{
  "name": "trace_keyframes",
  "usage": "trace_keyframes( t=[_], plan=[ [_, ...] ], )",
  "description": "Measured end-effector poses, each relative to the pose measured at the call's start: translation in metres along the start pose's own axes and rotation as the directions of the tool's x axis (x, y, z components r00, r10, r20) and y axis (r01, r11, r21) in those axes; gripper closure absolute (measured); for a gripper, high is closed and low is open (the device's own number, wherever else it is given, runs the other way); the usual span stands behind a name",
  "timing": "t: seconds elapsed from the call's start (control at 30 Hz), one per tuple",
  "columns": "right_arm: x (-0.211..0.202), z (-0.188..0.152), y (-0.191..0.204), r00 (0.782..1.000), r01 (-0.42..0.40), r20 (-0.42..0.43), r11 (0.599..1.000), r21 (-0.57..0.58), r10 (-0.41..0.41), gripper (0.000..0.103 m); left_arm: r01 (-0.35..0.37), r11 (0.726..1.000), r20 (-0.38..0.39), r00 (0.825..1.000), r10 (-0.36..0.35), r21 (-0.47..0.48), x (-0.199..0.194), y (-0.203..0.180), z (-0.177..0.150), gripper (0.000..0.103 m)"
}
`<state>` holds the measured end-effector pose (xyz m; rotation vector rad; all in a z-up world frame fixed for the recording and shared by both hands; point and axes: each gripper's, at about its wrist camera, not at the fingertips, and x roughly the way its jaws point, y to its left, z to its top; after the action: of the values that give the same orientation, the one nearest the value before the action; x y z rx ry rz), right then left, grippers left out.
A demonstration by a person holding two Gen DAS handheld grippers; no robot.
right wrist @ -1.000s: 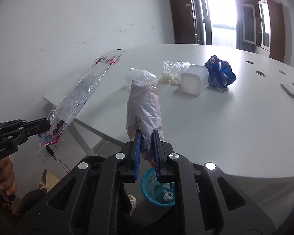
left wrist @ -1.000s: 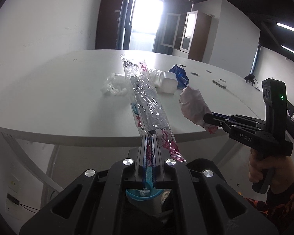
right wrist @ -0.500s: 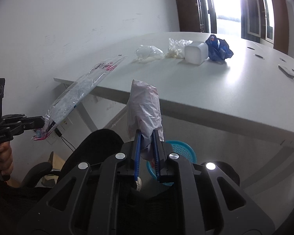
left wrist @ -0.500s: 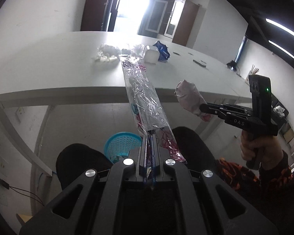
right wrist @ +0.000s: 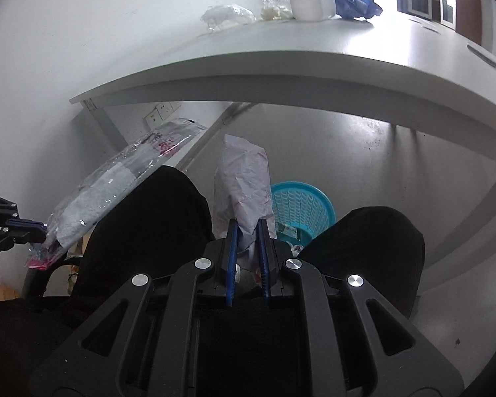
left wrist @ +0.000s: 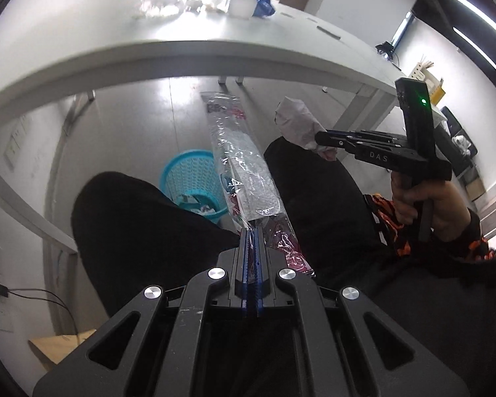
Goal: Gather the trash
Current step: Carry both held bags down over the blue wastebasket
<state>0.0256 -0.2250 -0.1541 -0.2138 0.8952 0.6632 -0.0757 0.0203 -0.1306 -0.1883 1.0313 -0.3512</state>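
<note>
Long clear wrapper [left wrist: 244, 172] pinched at its near end in left hand-held gripper [left wrist: 252, 231], jaws shut tight on it; wrapper sticks out fwd, over the knees. Crumpled white paper [right wrist: 243, 182] clamped in right hand-held gripper [right wrist: 247, 228], jaws narrow around it, paper standing up. Teal basket [right wrist: 302, 205] on floor under desk [right wrist: 281, 69], betw. the knees, some trash already inside. More trash on desk far side: white tub [right wrist: 310, 3], blue bag [right wrist: 355, 3], clear plastic wads [right wrist: 228, 16].
</note>
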Motion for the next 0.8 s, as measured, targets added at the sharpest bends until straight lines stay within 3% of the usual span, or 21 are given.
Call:
trace_keyframes(
  t=[0.1,0.27,0.53,0.7,0.8],
  plan=[
    [0.020,-0.001,-0.011,0.998,-0.032,-0.045,0.998,0.055,0.035,0.092,0.012,0.999,-0.022,1.000,-0.013,-0.046,0.021,0.011,0.001,0.101],
    [0.061,0.001,-0.027,0.994,0.026,-0.107,0.996,0.084,-0.017,0.092,-0.005,0.992,-0.090,0.996,-0.007,-0.128,0.070,0.034,0.018,0.101],
    [0.125,0.009,-0.044,0.976,0.083,-0.210,0.989,0.125,-0.055,0.092,-0.011,0.958,-0.210,0.976,-0.051,-0.286,0.158,0.077,0.037,0.101],
    [0.156,0.005,-0.051,0.961,0.102,-0.272,0.981,0.163,-0.055,0.092,-0.022,0.944,-0.257,0.964,-0.067,-0.328,0.192,0.090,0.052,0.101],
    [0.172,0.008,-0.053,0.953,0.110,-0.298,0.981,0.158,-0.058,0.092,-0.057,0.948,-0.281,0.959,-0.035,-0.312,0.208,0.094,0.059,0.101]
  ],
)
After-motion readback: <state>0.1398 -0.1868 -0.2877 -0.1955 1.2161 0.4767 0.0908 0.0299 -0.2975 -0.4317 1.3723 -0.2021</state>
